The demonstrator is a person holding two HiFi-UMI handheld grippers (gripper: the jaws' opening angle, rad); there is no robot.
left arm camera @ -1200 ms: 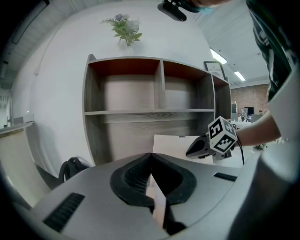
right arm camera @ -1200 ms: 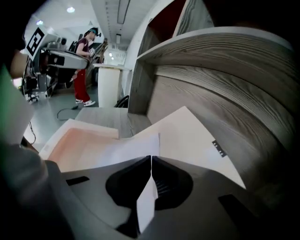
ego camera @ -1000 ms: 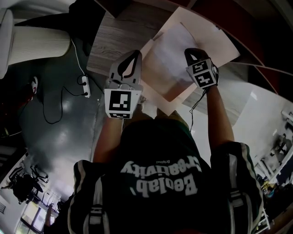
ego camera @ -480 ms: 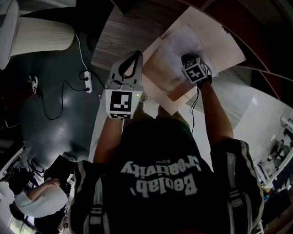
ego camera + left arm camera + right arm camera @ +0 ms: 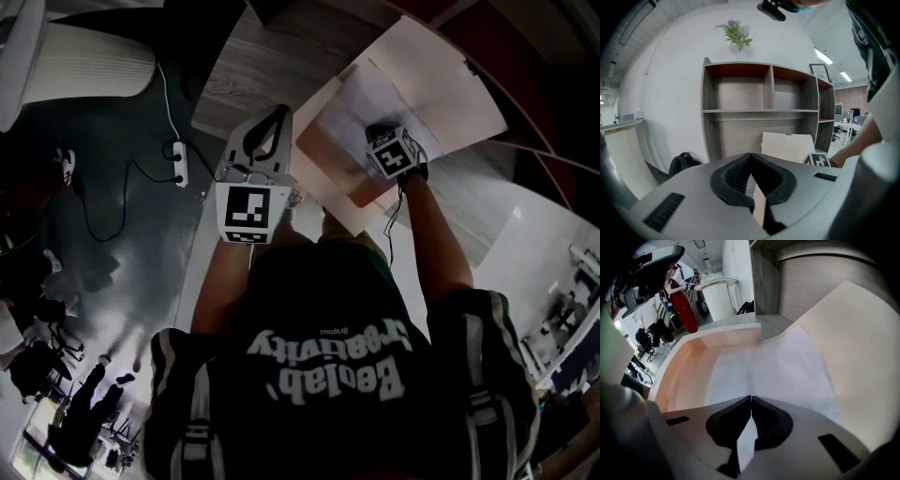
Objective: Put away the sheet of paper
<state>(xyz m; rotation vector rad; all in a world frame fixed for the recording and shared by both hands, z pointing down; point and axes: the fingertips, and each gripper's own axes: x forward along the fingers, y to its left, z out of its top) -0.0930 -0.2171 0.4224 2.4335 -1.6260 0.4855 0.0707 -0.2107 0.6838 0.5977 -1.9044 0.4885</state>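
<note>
My left claw (image 5: pixel 751 156) pinches the folder cover (image 5: pixel 759 211) open so right claw (image 5: pixel 751 399), clamped on the sheet (image 5: pixel 778 371), can slide it in.

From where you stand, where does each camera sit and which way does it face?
Head view: on the person's head, looking steeply down; shows their dark shirt, left hand-held gripper and right hand-held gripper.
Left gripper view: on the left one, facing a grey wooden shelf unit; its jaws pinch the beige paper folder.
Right gripper view: on the right one, looking down at the white paper sheet its jaws pinch.
Shared: all show the folder.
</note>
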